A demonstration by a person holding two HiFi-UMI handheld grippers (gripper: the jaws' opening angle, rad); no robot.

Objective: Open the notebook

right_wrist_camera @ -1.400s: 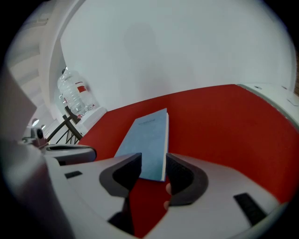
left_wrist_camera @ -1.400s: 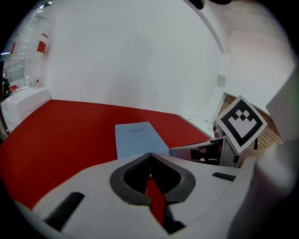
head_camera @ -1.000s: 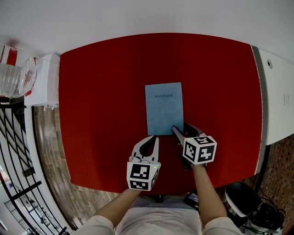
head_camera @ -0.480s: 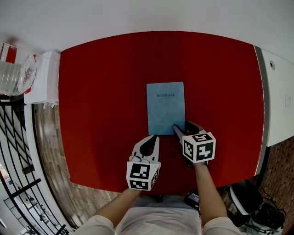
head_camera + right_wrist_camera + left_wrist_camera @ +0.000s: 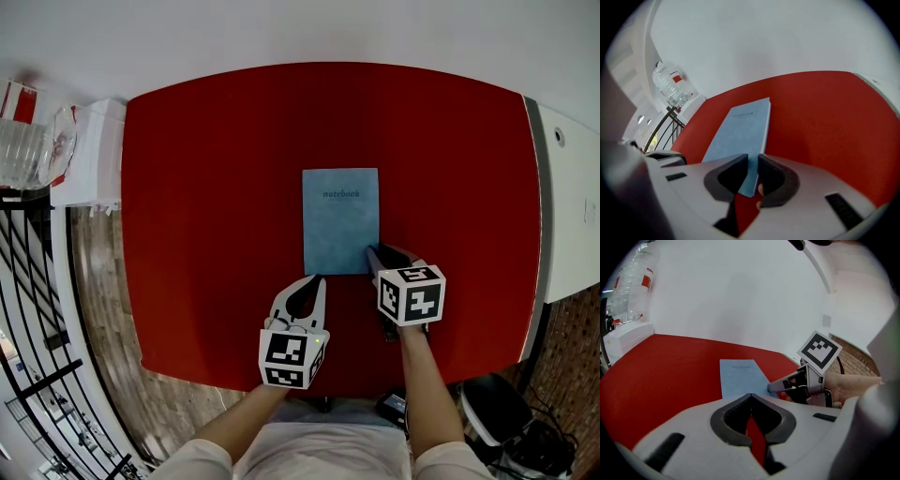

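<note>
Right hand-held gripper (image 5: pixel 375 254): jaws just closing, pinching near corner of notebook (image 5: pixel 340 220).
Left hand-held gripper (image 5: pixel 314 280): jaws together, empty, over worktop (image 5: pixel 206 169).

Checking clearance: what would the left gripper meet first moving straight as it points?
Likely the red table just short of the near left corner of the notebook, since the left gripper tilts downward; depth is unclear, so that corner might come first.
</note>
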